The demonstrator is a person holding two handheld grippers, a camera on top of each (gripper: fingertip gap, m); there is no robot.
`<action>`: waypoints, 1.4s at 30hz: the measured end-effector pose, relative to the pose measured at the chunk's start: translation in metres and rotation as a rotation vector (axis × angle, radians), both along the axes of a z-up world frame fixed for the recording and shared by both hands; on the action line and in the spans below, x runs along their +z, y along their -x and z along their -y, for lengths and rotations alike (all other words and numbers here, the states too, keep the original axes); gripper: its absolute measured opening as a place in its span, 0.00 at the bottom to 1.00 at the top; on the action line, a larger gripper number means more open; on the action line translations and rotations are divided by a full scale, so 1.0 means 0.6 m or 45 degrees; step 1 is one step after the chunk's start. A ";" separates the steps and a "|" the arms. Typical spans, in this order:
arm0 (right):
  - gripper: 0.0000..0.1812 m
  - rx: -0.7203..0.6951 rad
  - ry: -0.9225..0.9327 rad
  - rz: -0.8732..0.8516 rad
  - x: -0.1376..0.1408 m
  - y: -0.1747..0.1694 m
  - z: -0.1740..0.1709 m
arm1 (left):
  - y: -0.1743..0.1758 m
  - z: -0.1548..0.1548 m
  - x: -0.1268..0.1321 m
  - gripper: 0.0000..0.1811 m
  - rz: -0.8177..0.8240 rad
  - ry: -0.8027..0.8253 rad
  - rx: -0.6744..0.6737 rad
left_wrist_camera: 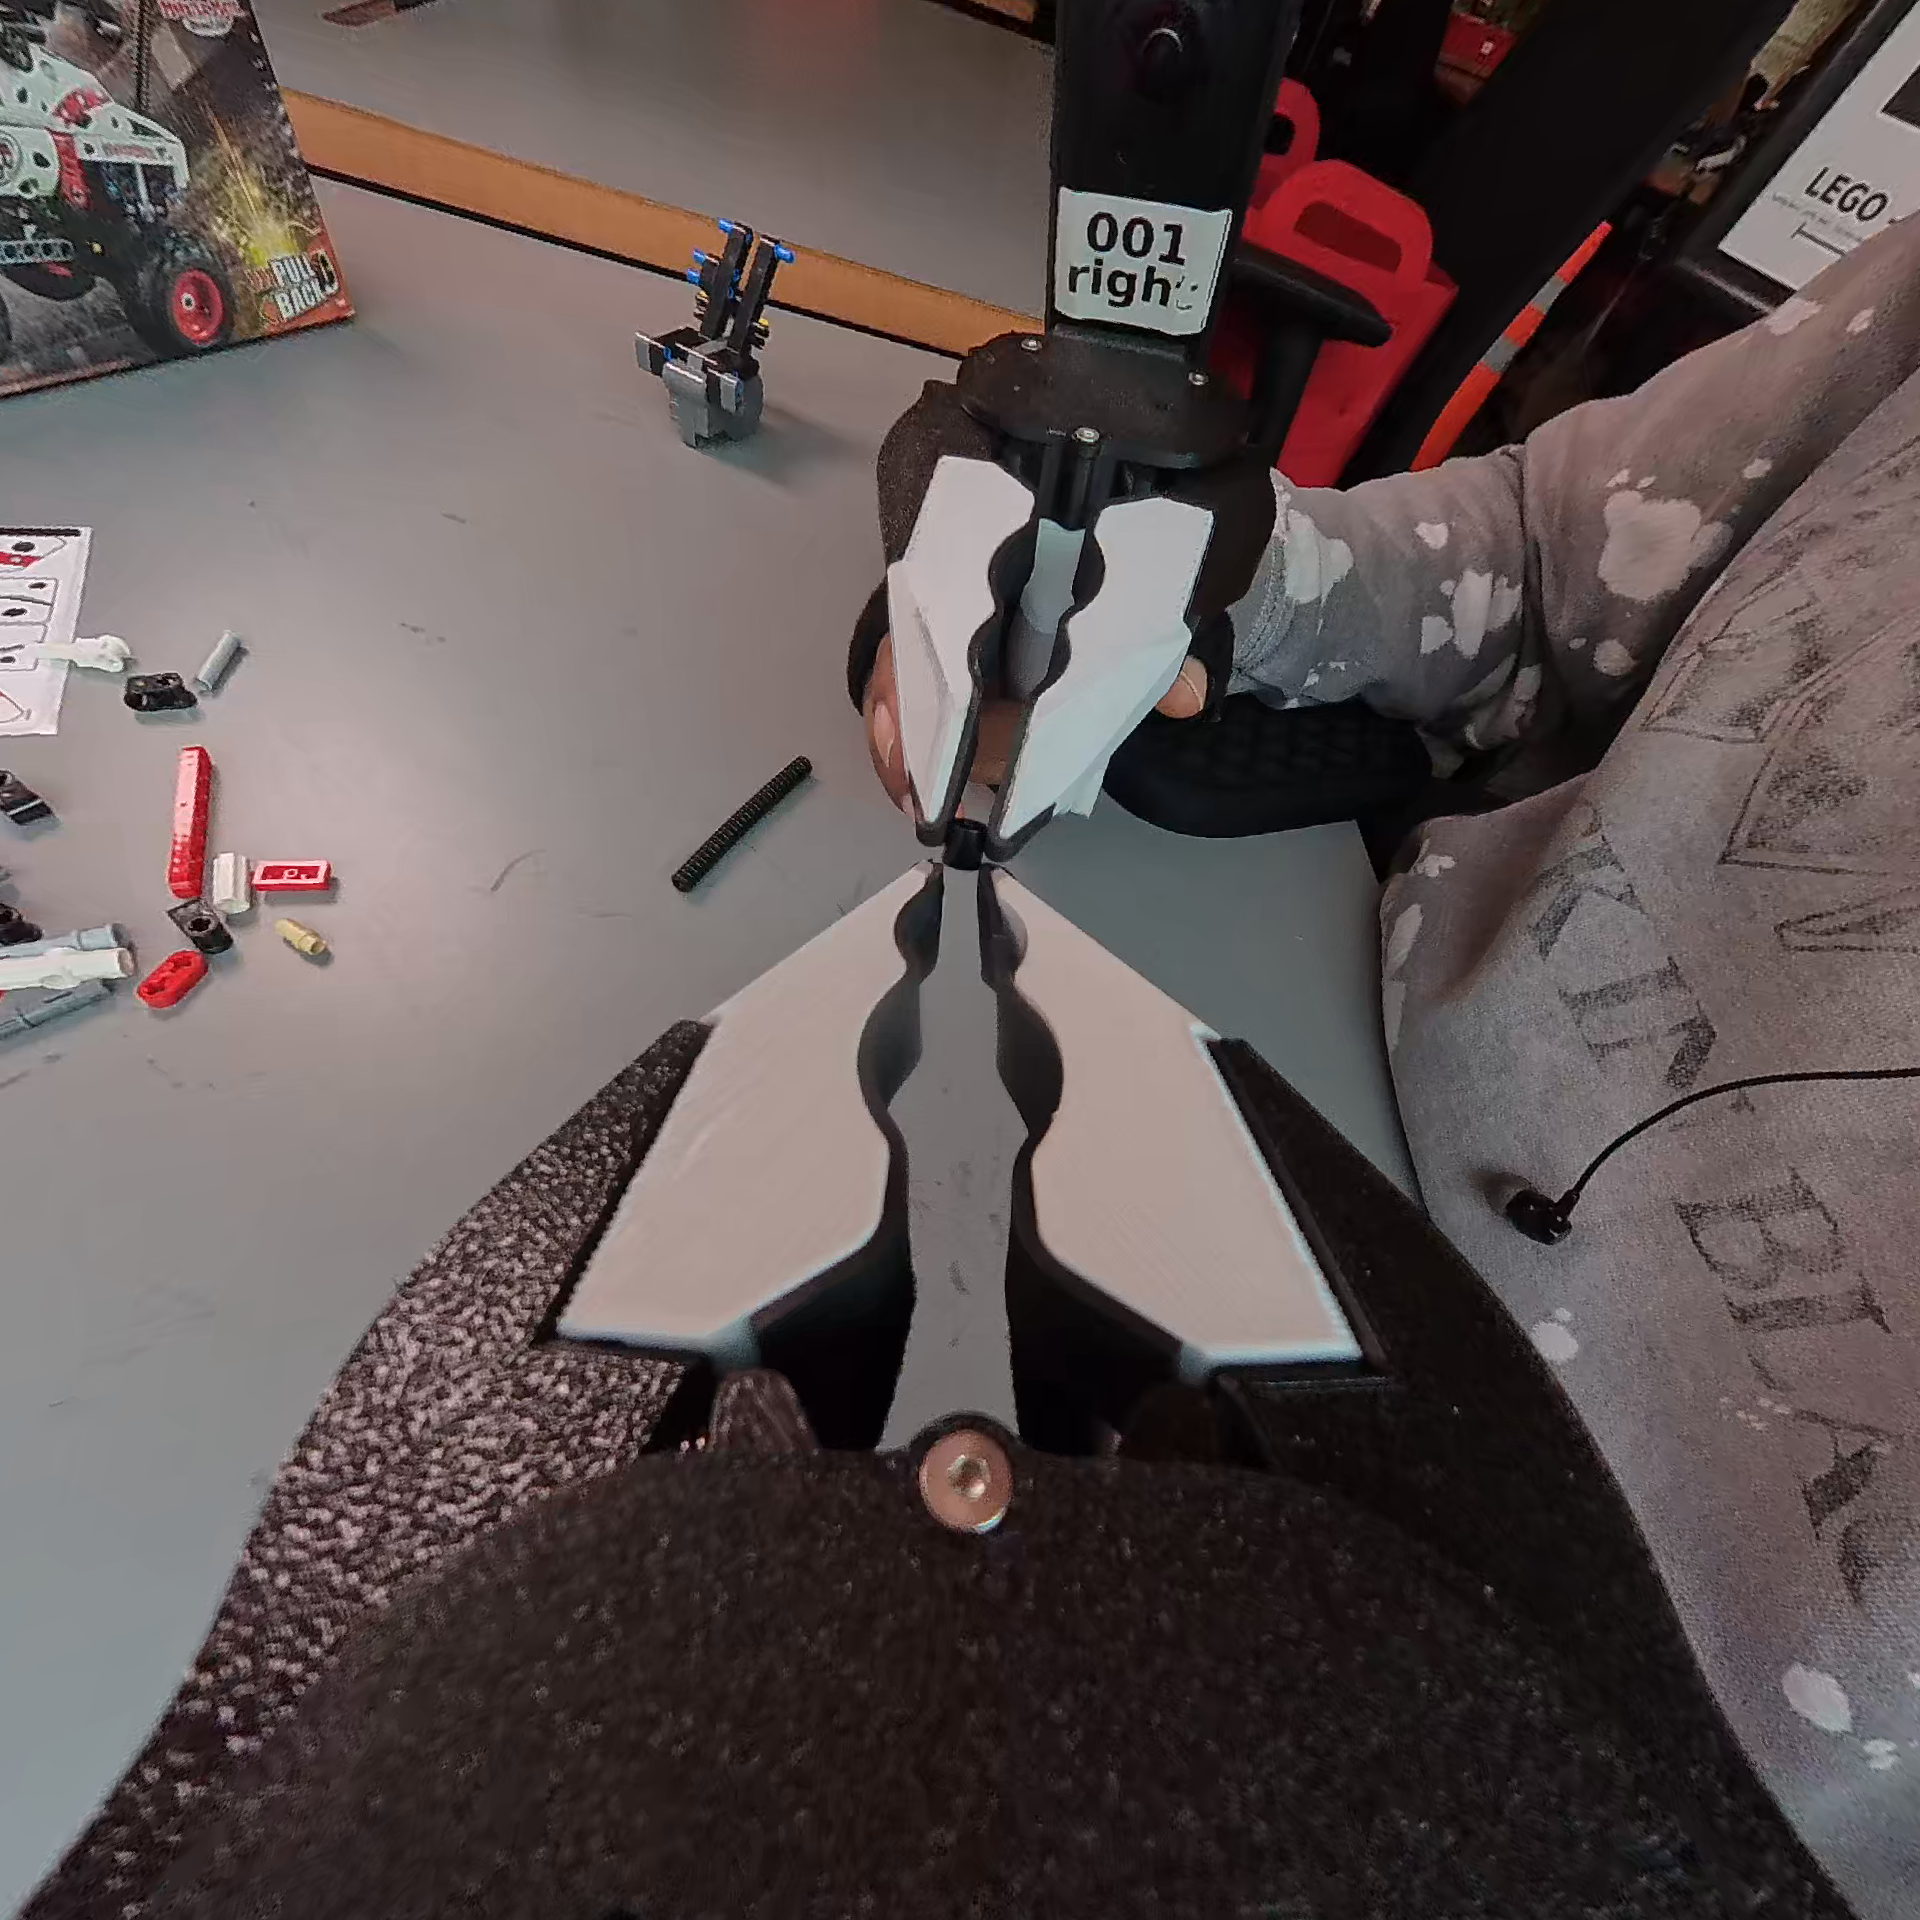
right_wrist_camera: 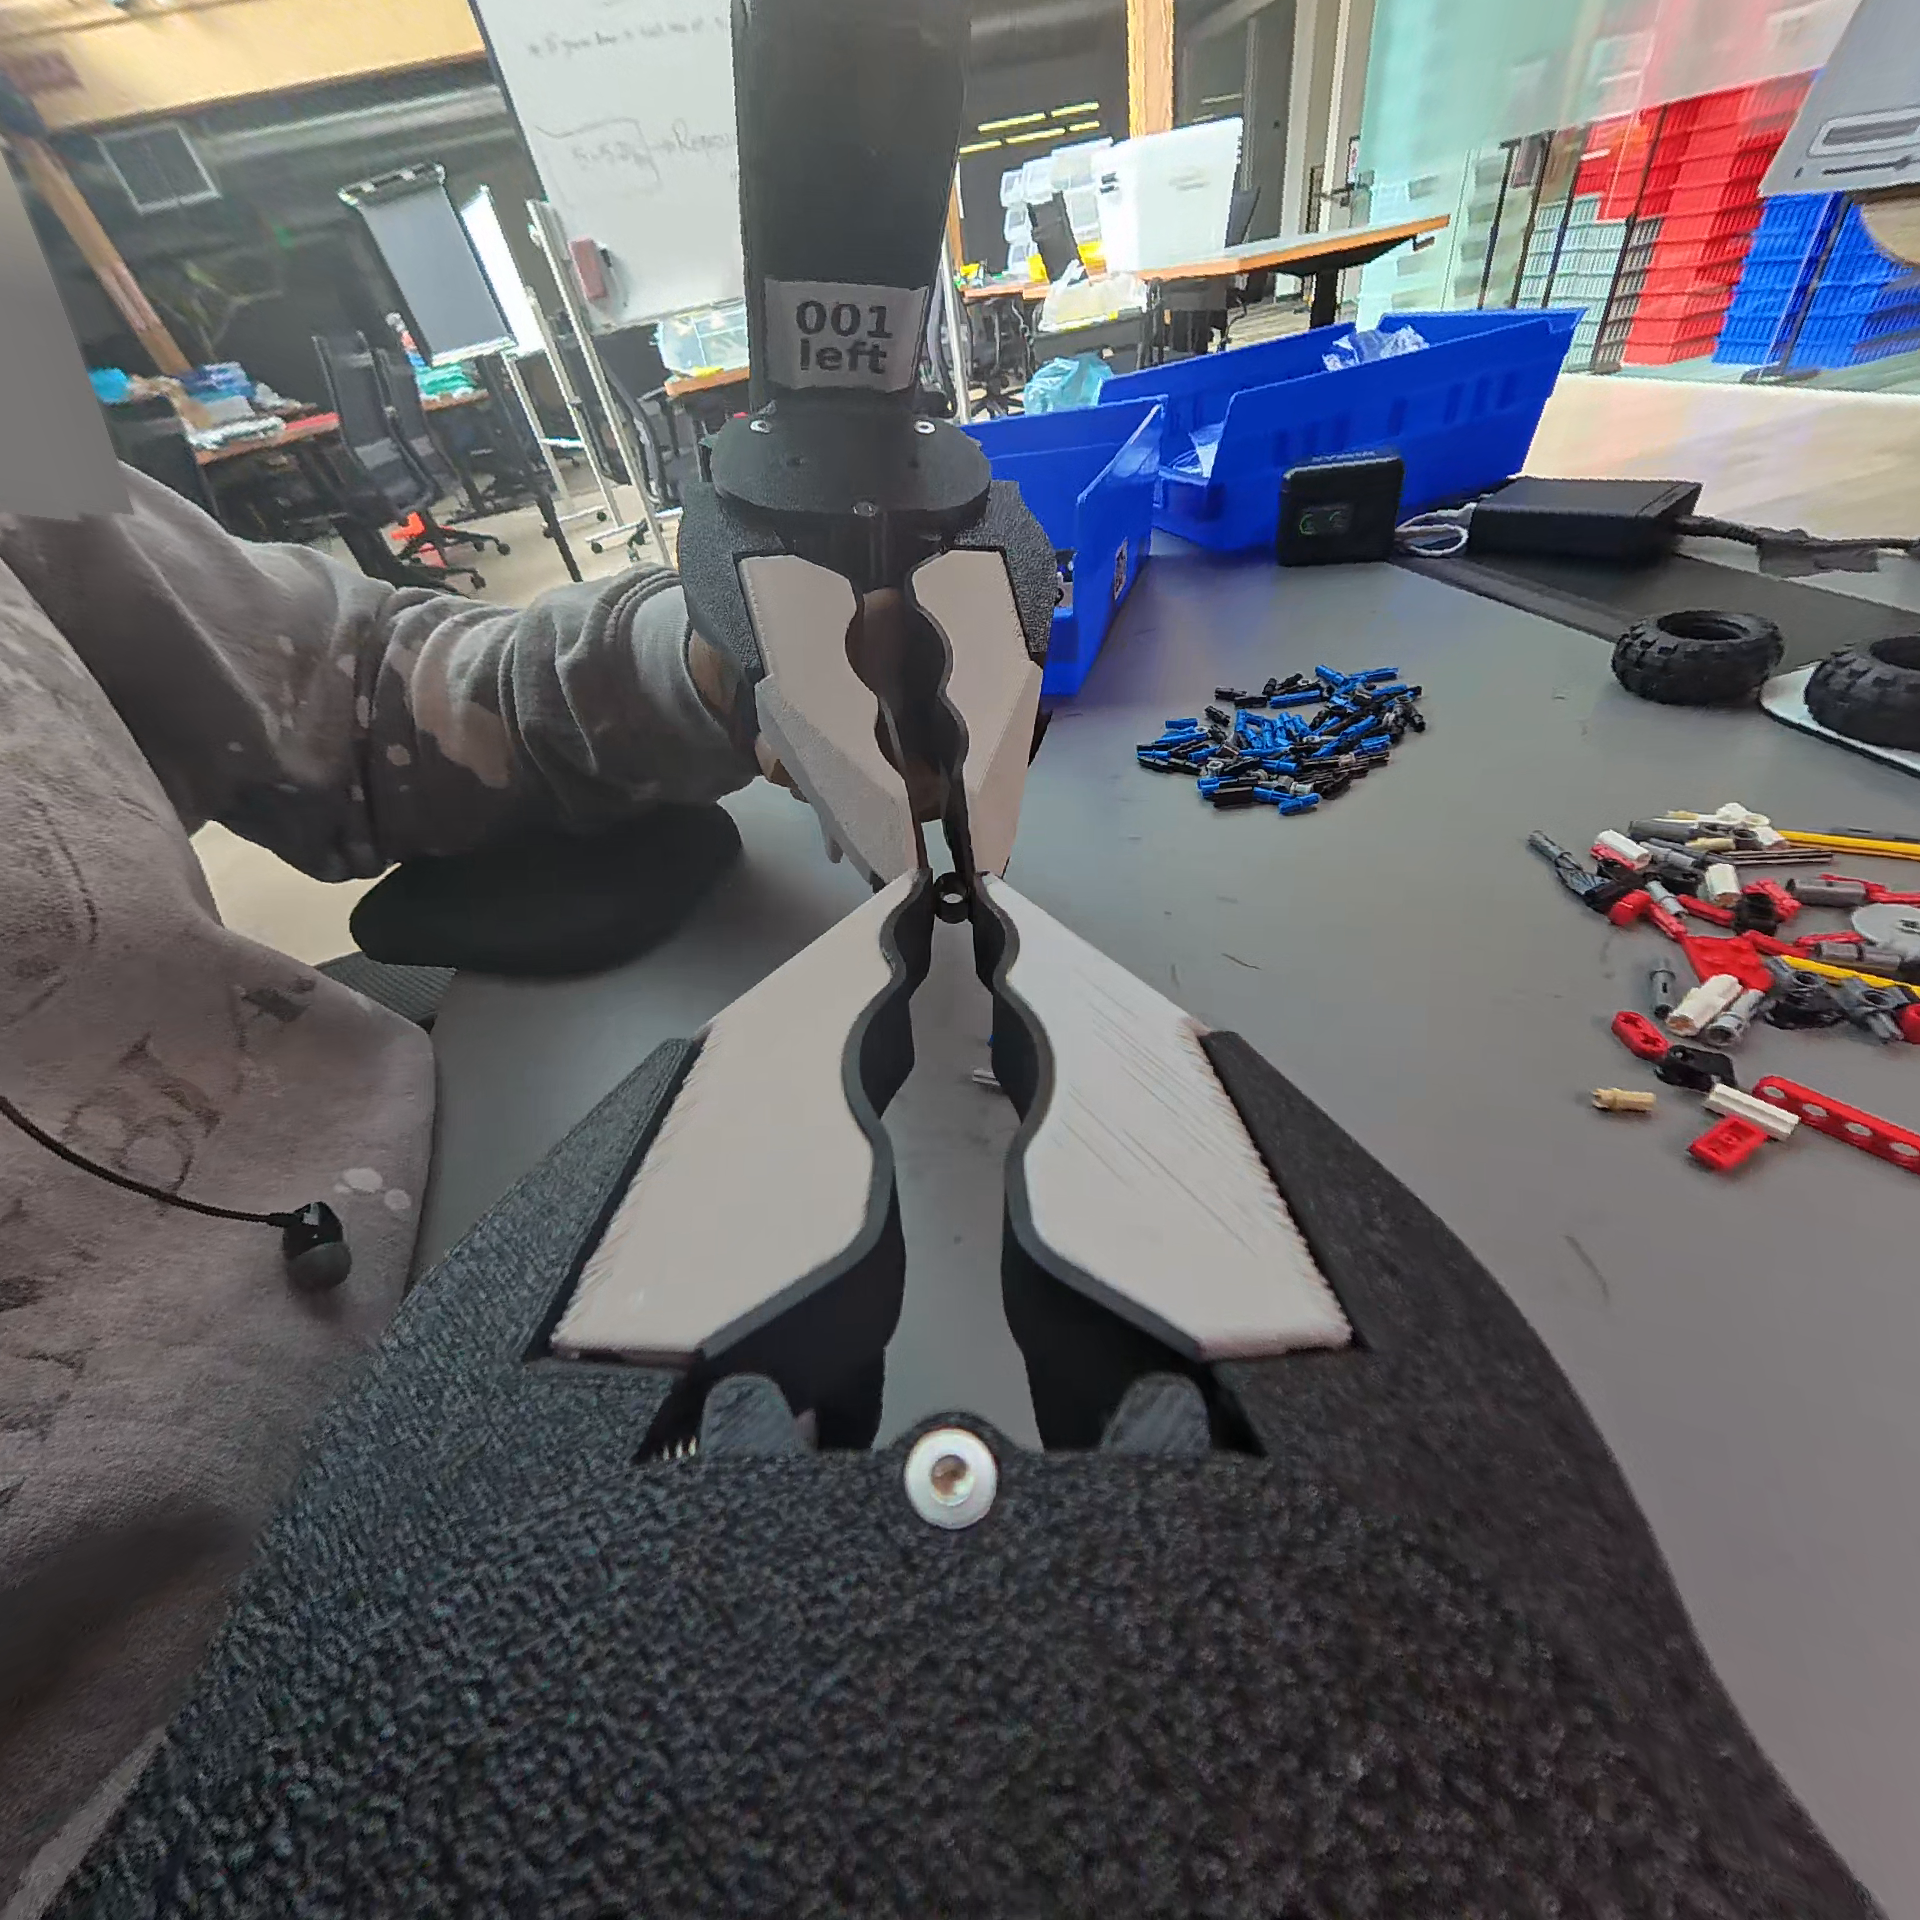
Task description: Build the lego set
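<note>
My two grippers meet tip to tip above the grey table (left_wrist_camera: 468, 644). My right gripper (right_wrist_camera: 948, 891) is shut on a small black round bush (right_wrist_camera: 948, 900) with a hole in it; the bush also shows in the left wrist view (left_wrist_camera: 964, 842). My left gripper (left_wrist_camera: 961, 875) is closed down to a narrow gap on something thin and black that touches the bush; most of it is hidden between the fingers. In the right wrist view the left gripper (right_wrist_camera: 940, 847) comes in from above. A gloved hand holds each gripper.
A small grey, black and blue assembly (left_wrist_camera: 717, 343) stands at the back, with a long black axle (left_wrist_camera: 743, 824) lying nearer. The set's box (left_wrist_camera: 135, 177), loose red, white and grey parts (left_wrist_camera: 197, 904), a pin pile (right_wrist_camera: 1283, 743), blue bins (right_wrist_camera: 1351, 416) and tyres (right_wrist_camera: 1694, 655) lie around. The tips of both grippers are at nearly the same place.
</note>
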State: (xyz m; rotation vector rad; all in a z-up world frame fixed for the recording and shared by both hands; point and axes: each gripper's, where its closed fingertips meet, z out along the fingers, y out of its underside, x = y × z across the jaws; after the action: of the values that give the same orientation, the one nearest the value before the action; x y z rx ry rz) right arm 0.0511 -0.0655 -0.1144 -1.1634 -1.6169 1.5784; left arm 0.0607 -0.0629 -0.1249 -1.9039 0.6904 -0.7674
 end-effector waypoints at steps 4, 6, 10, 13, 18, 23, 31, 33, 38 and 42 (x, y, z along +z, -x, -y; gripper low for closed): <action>0.04 -0.113 -0.040 -0.066 0.031 -0.011 -0.054 | 0.025 -0.011 -0.034 0.11 -0.118 0.077 0.097; 0.03 -0.207 -0.204 -0.007 0.017 -0.024 -0.097 | 0.038 -0.006 -0.081 0.14 -0.281 0.156 0.106; 0.04 -0.094 -0.517 0.354 -0.094 -0.065 -0.110 | 0.050 0.016 -0.160 0.16 -0.557 0.269 0.034; 0.04 -0.003 -0.567 0.447 -0.127 -0.073 -0.087 | 0.056 0.016 -0.165 0.12 -0.602 0.268 0.029; 0.04 0.020 -0.605 0.516 -0.147 -0.068 -0.082 | 0.070 0.015 -0.166 0.08 -0.610 0.303 0.088; 0.04 0.009 -0.678 0.575 -0.168 -0.066 -0.086 | 0.080 0.016 -0.166 0.06 -0.595 0.377 0.166; 0.04 -0.025 -0.750 0.668 -0.179 -0.066 -0.092 | 0.098 0.022 -0.166 0.06 -0.591 0.394 0.205; 0.04 -0.025 -0.745 0.677 -0.179 -0.066 -0.092 | 0.097 0.023 -0.166 0.08 -0.584 0.384 0.194; 0.08 -0.013 -0.650 0.553 -0.156 -0.062 -0.085 | 0.091 0.005 -0.127 0.16 -0.426 0.221 0.239; 0.10 -0.142 -0.495 0.346 -0.086 -0.055 -0.119 | 0.105 -0.014 -0.077 0.18 -0.225 0.091 0.361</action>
State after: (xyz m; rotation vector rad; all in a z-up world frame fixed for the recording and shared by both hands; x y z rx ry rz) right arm 0.0839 0.0061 -0.1659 -1.2631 -1.8891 1.0075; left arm -0.0021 -0.0547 -0.1710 -2.0959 0.4892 -0.4542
